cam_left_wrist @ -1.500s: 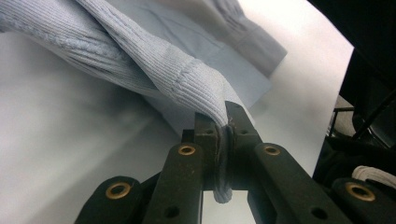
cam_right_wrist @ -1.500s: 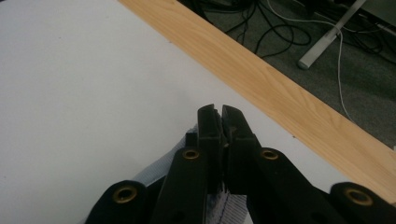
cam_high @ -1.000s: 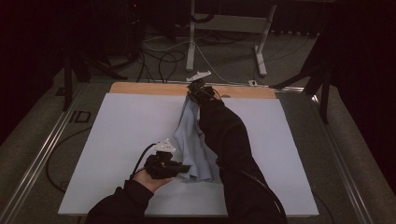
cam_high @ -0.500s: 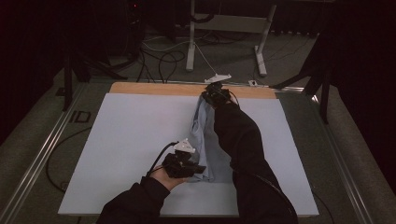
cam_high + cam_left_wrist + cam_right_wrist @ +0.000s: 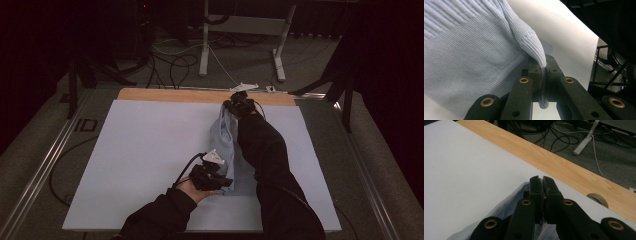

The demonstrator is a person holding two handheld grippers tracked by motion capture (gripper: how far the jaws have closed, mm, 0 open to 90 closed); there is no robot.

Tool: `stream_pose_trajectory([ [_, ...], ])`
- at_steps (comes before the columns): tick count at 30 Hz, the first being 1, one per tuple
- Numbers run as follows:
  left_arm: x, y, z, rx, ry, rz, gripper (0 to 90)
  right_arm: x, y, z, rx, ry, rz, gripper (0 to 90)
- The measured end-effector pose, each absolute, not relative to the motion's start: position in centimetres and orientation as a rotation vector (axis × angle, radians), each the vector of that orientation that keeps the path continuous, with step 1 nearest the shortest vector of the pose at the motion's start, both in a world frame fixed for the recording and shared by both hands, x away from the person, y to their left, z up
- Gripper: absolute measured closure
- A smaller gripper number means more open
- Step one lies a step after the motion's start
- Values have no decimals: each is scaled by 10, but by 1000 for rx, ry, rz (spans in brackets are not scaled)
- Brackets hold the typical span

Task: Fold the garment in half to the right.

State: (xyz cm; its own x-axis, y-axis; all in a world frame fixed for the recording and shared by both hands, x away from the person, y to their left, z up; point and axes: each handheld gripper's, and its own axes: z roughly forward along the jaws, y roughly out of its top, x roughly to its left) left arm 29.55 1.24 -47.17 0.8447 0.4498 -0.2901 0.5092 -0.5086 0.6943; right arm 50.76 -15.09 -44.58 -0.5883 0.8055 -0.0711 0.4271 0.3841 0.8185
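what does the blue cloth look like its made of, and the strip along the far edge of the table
The blue cloth looks like a soft knit, probably cotton or a blend: fine ribbed rows run across it and it bunches where the left gripper pinches it. The strip at the far edge looks like light wood or a wood-look laminate: pale grain lines, smooth matt finish. The frames cannot tell which.

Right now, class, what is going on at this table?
A person is handling a light blue knitted garment on a white table with two hand-held grippers. The left gripper is shut on a fold of the garment at its near end, and the right gripper is shut on its far end, close to the wooden strip along the table's far edge. The cloth lies stretched in a narrow band between the two grippers.
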Motion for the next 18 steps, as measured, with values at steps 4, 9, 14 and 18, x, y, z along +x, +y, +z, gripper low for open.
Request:
stream_pose_trajectory([
  [4, 298, 6, -476, 2179, 712, -89, 861, 510, -153, -451, 1068, 2192, 1090, 875],
  [9, 299, -4, -480, 2177, 728, -76, 860, 516, -156, -463, 1082, 2201, 1101, 875],
  [14, 302, -14, -484, 2174, 747, -70, 860, 521, -161, -475, 1095, 2212, 1106, 874],
  [18, 303, -19, -487, 2176, 757, -68, 860, 524, -163, -481, 1096, 2222, 1107, 873],
])
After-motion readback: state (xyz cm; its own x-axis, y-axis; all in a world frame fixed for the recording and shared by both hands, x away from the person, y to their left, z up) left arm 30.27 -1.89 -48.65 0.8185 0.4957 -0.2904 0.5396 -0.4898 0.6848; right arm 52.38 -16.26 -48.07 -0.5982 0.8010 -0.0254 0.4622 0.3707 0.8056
